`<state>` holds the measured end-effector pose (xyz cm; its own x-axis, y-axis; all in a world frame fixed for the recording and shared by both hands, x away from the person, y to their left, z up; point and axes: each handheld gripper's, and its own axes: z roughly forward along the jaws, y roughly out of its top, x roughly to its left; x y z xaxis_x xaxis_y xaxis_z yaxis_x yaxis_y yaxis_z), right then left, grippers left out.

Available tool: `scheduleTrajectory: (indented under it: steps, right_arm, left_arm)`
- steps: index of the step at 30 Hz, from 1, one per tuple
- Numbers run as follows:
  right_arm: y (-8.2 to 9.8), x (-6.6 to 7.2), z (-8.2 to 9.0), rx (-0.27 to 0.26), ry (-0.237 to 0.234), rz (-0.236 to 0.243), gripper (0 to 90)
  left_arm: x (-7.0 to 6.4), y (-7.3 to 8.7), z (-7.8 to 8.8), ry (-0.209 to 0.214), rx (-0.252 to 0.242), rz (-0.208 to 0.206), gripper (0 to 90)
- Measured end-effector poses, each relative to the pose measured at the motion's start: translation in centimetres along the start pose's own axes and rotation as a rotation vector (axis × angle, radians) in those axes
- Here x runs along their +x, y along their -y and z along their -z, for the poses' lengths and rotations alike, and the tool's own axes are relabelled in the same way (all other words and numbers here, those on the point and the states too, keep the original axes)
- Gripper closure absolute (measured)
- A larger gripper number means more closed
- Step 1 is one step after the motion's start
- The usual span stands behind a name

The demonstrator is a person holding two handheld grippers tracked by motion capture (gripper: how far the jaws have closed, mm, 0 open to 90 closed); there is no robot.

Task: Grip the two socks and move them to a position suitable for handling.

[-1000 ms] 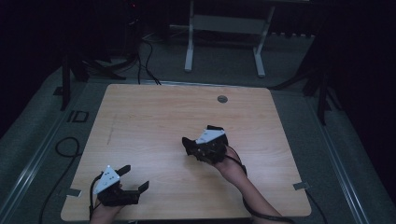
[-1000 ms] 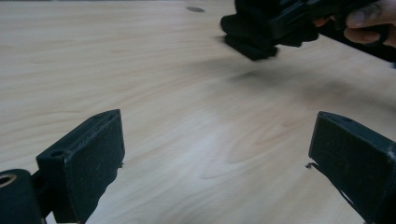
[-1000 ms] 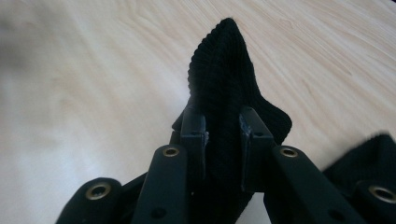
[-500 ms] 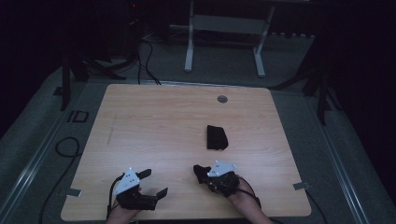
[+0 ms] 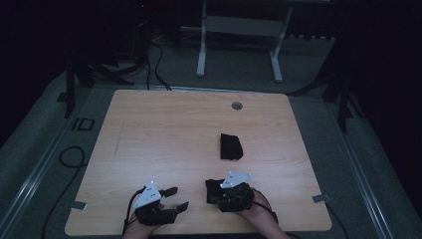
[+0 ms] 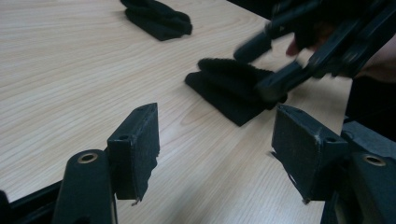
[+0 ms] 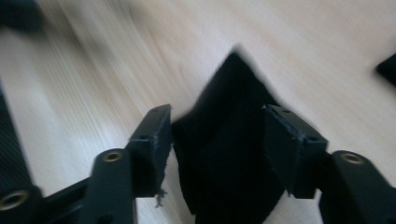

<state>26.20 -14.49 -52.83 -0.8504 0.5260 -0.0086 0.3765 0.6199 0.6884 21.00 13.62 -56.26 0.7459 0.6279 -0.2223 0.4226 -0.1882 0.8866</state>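
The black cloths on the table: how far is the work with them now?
One folded black cloth already lies alone mid-table, apart from both grippers. A second folded black cloth is in hand near the front edge: it lies flat on the wooden table between the right gripper's jaws, which have just been opening. The left gripper, empty, has been closing beside it. What remains cannot be told.

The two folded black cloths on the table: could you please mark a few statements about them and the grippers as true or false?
1. A folded black cloth lies alone mid-table. True.
2. The near black cloth lies between the right gripper's jaws. True.
3. The left gripper clamps a cloth. False: nothing is between its jaws.
4. The cloths are stacked. False: they lie apart.
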Motion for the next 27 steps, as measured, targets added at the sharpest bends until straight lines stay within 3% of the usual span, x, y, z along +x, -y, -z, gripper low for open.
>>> scheduleTrajectory:
  steps: [3,8,11,13,14,15,17,22,27]
  right_arm:
    - [-1.0,0.1,0.3,-0.013,0.022,0.026,37.8]
    - [-1.4,0.3,-1.4,0.046,-0.011,0.071,36.9]
    - [-0.9,0.1,-2.7,0.102,-0.03,0.08,43.7]
    - [-0.6,-0.1,-3.1,0.119,-0.019,0.102,62.1]
    - [-0.6,-0.1,-2.9,0.107,-0.008,0.093,73.0]
    - [-0.6,-0.3,-2.6,0.085,-0.005,0.074,77.2]
    - [-0.8,-0.5,-2.0,0.052,-0.01,0.056,79.8]
    - [-1.5,-1.6,0.1,-0.055,-0.02,-0.044,81.7]
    - [-1.9,-2.0,1.0,-0.099,-0.035,-0.09,81.7]
  left_arm:
    - [-0.4,-0.4,-1.1,0.012,0.016,-0.015,32.6]
    - [-1.2,-1.2,-2.9,0.021,0.071,-0.043,35.8]
    - [-1.5,-1.5,-4.0,0.023,0.113,-0.055,37.0]
    - [-1.6,-1.6,-4.5,0.034,0.124,-0.059,37.6]
    - [-1.7,-1.6,-4.8,0.035,0.138,-0.065,37.6]
    - [-1.8,-1.6,-5.0,0.039,0.141,-0.069,37.7]
    - [-1.9,-1.7,-5.4,0.037,0.146,-0.067,37.6]
    - [-2.2,-2.2,-6.1,0.04,0.13,-0.062,37.5]
    - [-2.9,-3.1,-7.2,0.042,0.123,-0.087,36.2]
